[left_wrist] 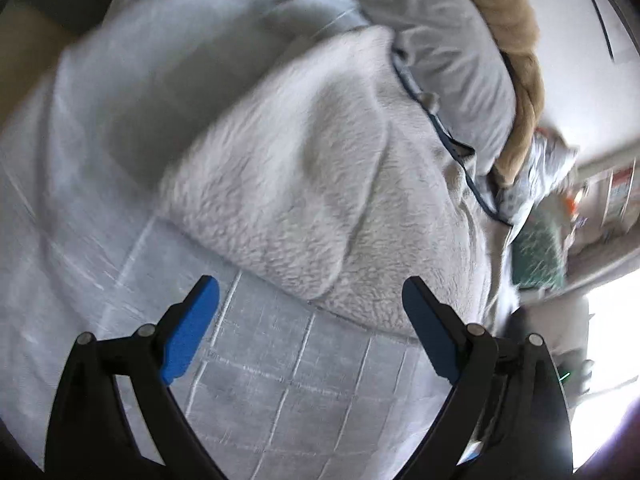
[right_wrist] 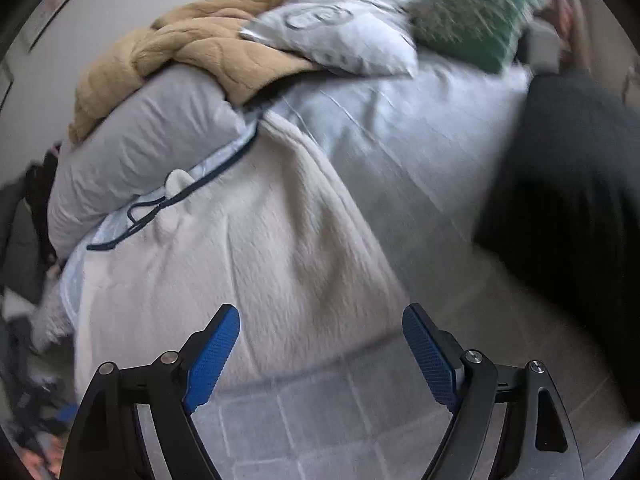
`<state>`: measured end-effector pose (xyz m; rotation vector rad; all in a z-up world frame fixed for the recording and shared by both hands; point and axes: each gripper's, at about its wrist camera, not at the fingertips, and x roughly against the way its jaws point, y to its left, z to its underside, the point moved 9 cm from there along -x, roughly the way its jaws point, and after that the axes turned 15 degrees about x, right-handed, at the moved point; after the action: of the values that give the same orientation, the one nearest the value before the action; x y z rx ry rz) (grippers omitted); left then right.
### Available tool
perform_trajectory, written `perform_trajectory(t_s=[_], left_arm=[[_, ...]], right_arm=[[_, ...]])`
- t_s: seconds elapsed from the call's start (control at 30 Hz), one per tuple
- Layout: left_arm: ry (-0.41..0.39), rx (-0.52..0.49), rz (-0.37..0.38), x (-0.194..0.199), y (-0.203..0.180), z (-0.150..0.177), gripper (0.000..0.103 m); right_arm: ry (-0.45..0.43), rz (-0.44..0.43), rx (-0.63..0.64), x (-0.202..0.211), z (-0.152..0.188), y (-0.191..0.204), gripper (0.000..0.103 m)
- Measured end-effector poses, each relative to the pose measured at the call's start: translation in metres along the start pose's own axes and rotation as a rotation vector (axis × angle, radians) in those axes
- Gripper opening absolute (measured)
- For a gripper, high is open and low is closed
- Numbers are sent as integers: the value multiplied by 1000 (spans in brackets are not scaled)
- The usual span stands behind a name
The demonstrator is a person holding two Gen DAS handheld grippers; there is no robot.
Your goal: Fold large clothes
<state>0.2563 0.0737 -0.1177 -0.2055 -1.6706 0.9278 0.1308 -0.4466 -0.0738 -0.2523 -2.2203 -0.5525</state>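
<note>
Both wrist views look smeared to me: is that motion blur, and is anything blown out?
Left wrist view: fleece garment mildly blurred, window glare blown out at right. Right wrist view: heavier streaking across the bedspread and green pillow; the gripper fingers stay sharp.

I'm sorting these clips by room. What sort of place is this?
Most likely a bedroom: a cream fleece garment lies on a bed's quilted cover, with pillows and a tan blanket heaped behind it.
</note>
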Motion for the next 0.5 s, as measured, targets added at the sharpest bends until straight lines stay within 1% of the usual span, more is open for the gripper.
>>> perform_trajectory(t_s=[0.03,0.07,0.1,0.17,0.2,0.23,0.27,0.3,0.33,0.37,0.4,0.43,0.47,0.5], left_arm=[[-6,34,12,-8,9,-4,93],[-14,62,8,-14,16,-7,92],[-17,99,14,-22,24,-10,92],[-22,158,78,-33,27,-16,92],[-42,188,126,-35,26,-20,92],[-60,205,158,-36,24,-23,92],[-80,216,180,-38,22,-26,90],[-101,220,197,-41,20,-30,80],[-111,226,199,-45,19,-32,69],[-119,235,193,-50,20,-35,65],[-127,242,195,-52,20,-37,53],[-136,255,200,-53,20,-40,46],[-137,270,208,-52,20,-41,41],[-142,293,228,-49,17,-43,34]], right_arm=[[27,-26,-28,-6,6,-2,86],[67,-62,-63,-18,13,-6,86],[78,-72,-84,-25,16,-10,86],[93,-56,-129,-39,20,-24,86],[94,-57,-144,-44,20,-28,86],[89,-70,-163,-49,19,-31,86],[74,-93,-188,-52,17,-34,85],[50,-128,-221,-55,13,-36,85],[30,-149,-244,-57,11,-37,81],[16,-162,-260,-59,9,-38,76],[15,-142,-272,-62,7,-41,66],[16,-94,-268,-63,6,-44,45],[5,-83,-261,-62,2,-44,40],[-1,-88,-262,-61,0,-42,29]])
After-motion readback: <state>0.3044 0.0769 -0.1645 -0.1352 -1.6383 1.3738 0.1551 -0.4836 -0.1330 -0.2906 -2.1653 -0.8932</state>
